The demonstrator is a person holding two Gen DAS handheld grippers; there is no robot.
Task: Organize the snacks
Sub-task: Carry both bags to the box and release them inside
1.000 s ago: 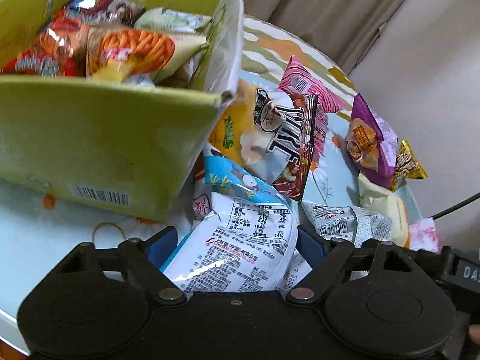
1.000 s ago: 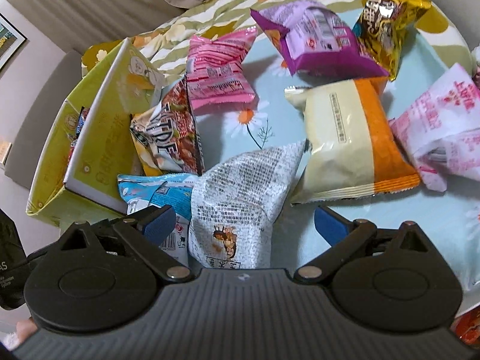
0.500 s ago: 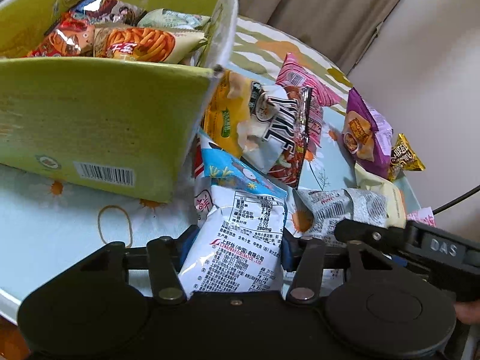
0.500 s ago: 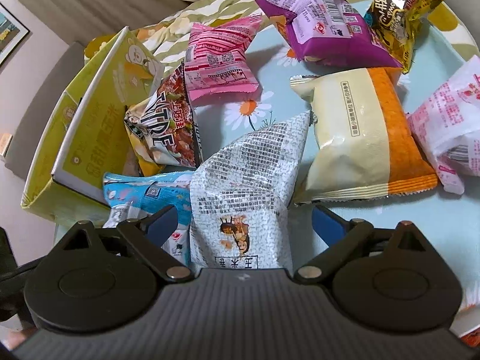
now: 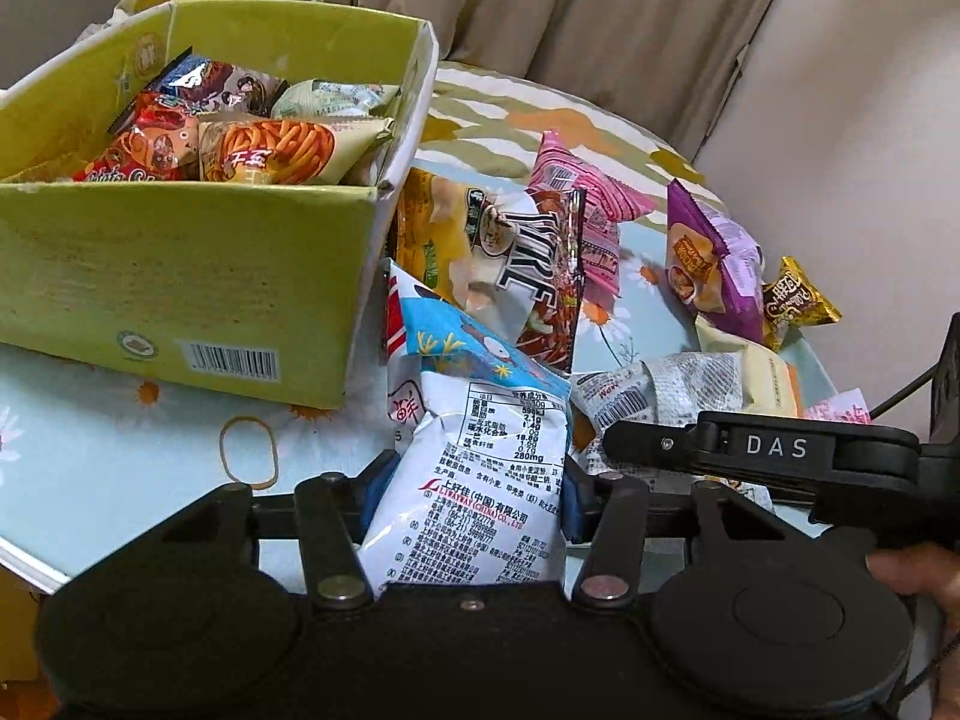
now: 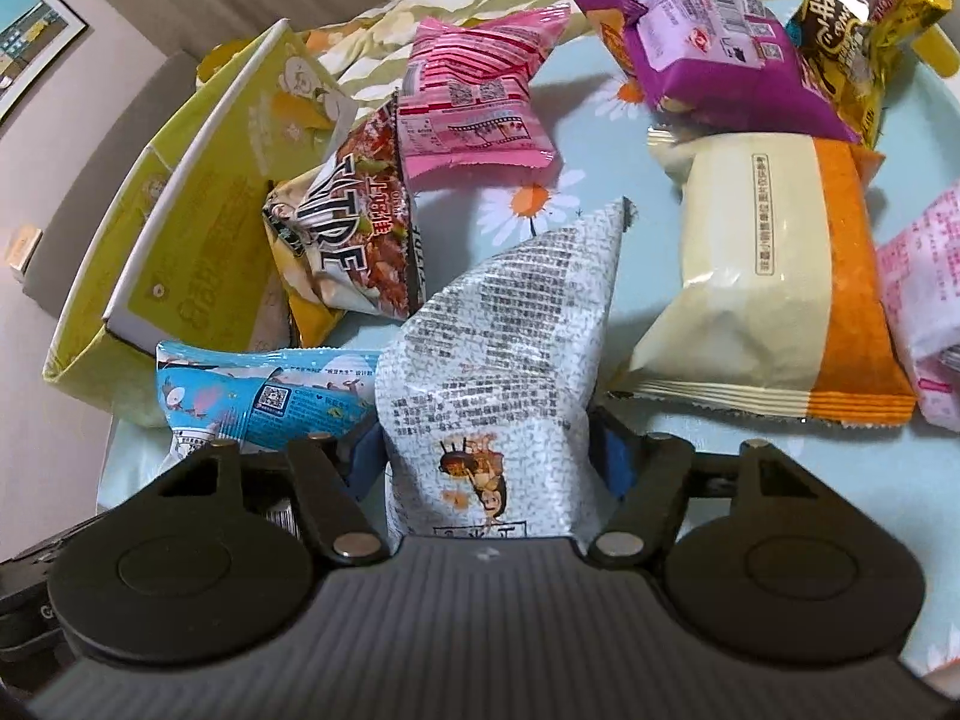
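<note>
My left gripper (image 5: 468, 495) is shut on a blue and white snack bag (image 5: 480, 450), just right of the green cardboard box (image 5: 180, 282) that holds several snack packs. My right gripper (image 6: 489, 459) is shut on a silver-white printed snack bag (image 6: 504, 330); the blue bag (image 6: 252, 402) lies to its left. The right gripper's body (image 5: 780, 450) shows in the left wrist view.
Loose on the floral tablecloth (image 6: 576, 120): a dark "TYTRE" bag (image 6: 354, 240), a pink bag (image 6: 474, 102), a purple bag (image 6: 708, 42), a gold bag (image 6: 864, 30), a cream and orange bag (image 6: 780, 276), a pale pink bag (image 6: 924, 300). A curtain and wall stand behind.
Both grippers went from open to closed on their bags: the left on the blue and white bag, the right on the silver bag. The left view has pulled back from the box.
</note>
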